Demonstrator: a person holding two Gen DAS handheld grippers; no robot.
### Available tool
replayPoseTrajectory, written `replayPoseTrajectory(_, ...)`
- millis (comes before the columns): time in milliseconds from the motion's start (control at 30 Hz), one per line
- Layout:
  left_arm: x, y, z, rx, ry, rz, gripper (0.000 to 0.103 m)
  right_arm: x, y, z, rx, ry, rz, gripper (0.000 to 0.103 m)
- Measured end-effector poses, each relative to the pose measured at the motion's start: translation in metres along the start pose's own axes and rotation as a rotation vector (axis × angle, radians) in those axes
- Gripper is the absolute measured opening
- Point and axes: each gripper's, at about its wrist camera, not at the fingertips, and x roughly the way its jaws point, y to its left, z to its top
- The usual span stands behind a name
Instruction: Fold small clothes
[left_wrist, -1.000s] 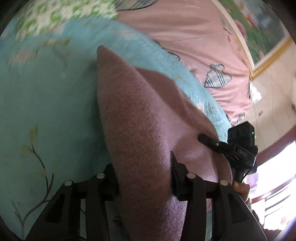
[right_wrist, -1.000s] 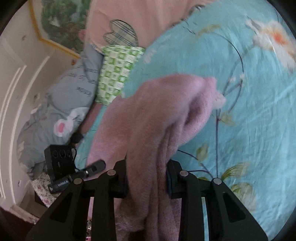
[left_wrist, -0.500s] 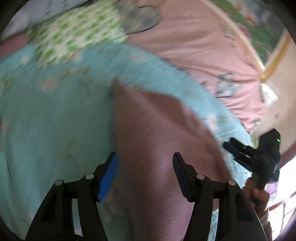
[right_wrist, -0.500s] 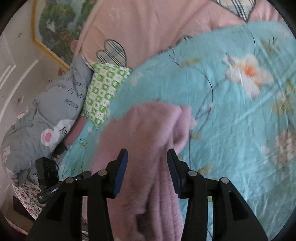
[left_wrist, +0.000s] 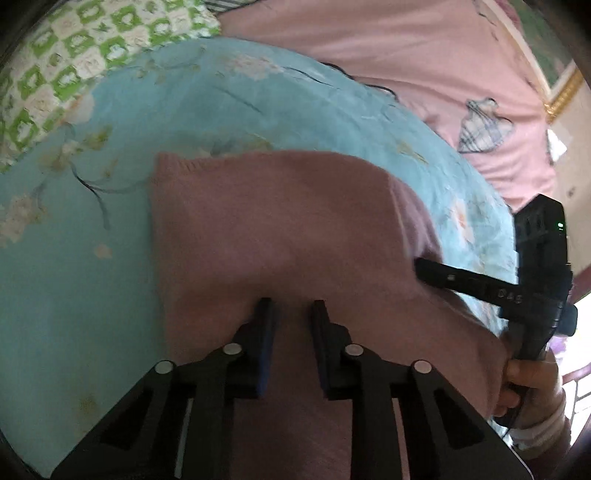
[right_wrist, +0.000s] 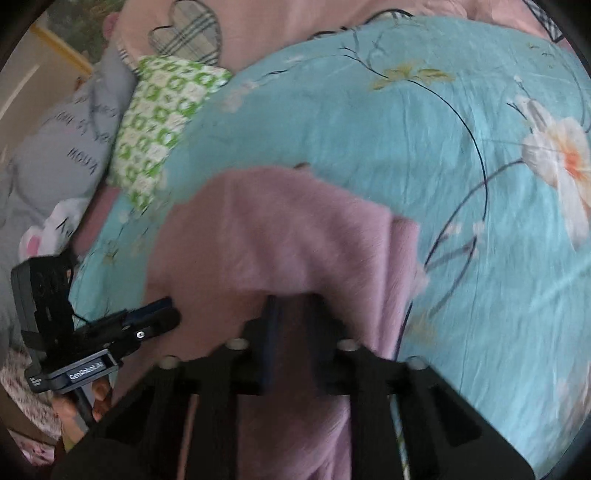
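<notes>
A small mauve-pink knitted garment (left_wrist: 280, 221) lies on the turquoise floral bedspread (left_wrist: 74, 280), its near edge lifted. My left gripper (left_wrist: 291, 310) is shut on that near edge, with the cloth pinched between the fingers. The same garment (right_wrist: 280, 236) shows in the right wrist view, where my right gripper (right_wrist: 295, 306) is also shut on its near edge. Each view shows the other gripper at its side: the right gripper (left_wrist: 480, 284) at the right, the left gripper (right_wrist: 147, 325) at the left. The cloth under the jaws is hidden.
A green-and-white checked pillow (right_wrist: 159, 110) and a grey printed quilt (right_wrist: 62, 147) lie at the bed's far left. A pink sheet with plaid hearts (left_wrist: 424, 74) covers the far side. A framed picture (left_wrist: 565, 66) hangs on the wall.
Both grippers opened half a second ago and dropped the hanging garment, then closed again on its near edge. The garment now lies spread wider on the bedspread.
</notes>
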Motion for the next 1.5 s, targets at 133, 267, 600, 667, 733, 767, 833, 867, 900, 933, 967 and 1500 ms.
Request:
replayPoseTrajectory(133, -0.028, -0.002, -0.015, -0.006, -0.044, 0.003, 0.023, -0.024, 0.003, -0.006, 0.014, -0.040, 0.021, 0.010)
replayPoseTrajectory(267, -0.070, -0.016, -0.050, 0.025, -0.107, -0.002, 0.038, -0.075, 0.012, -0.044, 0.003, -0.125, 0.075, 0.011)
replayPoseTrajectory(600, -0.112, -0.022, -0.133, 0.019, -0.120, 0.043, 0.041, -0.131, 0.013, -0.149, -0.035, -0.182, 0.004, 0.035)
replayPoseTrajectory(667, -0.109, -0.022, -0.138, 0.036, -0.112, 0.063, 0.044, -0.130, 0.014, -0.159, -0.041, -0.189, 0.012, 0.042)
replayPoseTrajectory(733, -0.104, -0.021, -0.140, 0.034, -0.101, 0.072, 0.046, -0.125, 0.014, -0.163, -0.038, -0.181, 0.024, 0.042)
replayPoseTrajectory(767, -0.101, -0.020, -0.141, 0.028, -0.093, 0.067, 0.046, -0.120, 0.015, -0.165, -0.041, -0.175, 0.013, 0.042)
replayPoseTrajectory(833, -0.094, -0.019, -0.141, 0.026, -0.086, 0.069, 0.047, -0.112, 0.015, -0.167, -0.049, -0.164, -0.012, 0.042)
replayPoseTrajectory(867, -0.092, -0.018, -0.141, 0.022, -0.078, 0.073, 0.047, -0.105, 0.014, -0.168, -0.044, -0.146, -0.005, 0.040)
replayPoseTrajectory(900, -0.090, -0.018, -0.140, 0.015, -0.071, 0.074, 0.047, -0.100, 0.013, -0.168, -0.038, -0.132, 0.013, 0.016)
replayPoseTrajectory(933, -0.090, -0.019, -0.139, 0.011, -0.067, 0.075, 0.047, -0.099, 0.014, -0.170, -0.035, -0.127, 0.012, 0.009)
replayPoseTrajectory(967, -0.094, -0.021, -0.138, 0.017, -0.070, 0.075, 0.047, -0.103, 0.014, -0.170, -0.034, -0.139, 0.002, 0.009)
replayPoseTrajectory(1500, -0.074, -0.014, -0.156, 0.004, -0.031, 0.054, 0.059, -0.115, 0.004, -0.176, -0.066, -0.132, -0.168, 0.027)
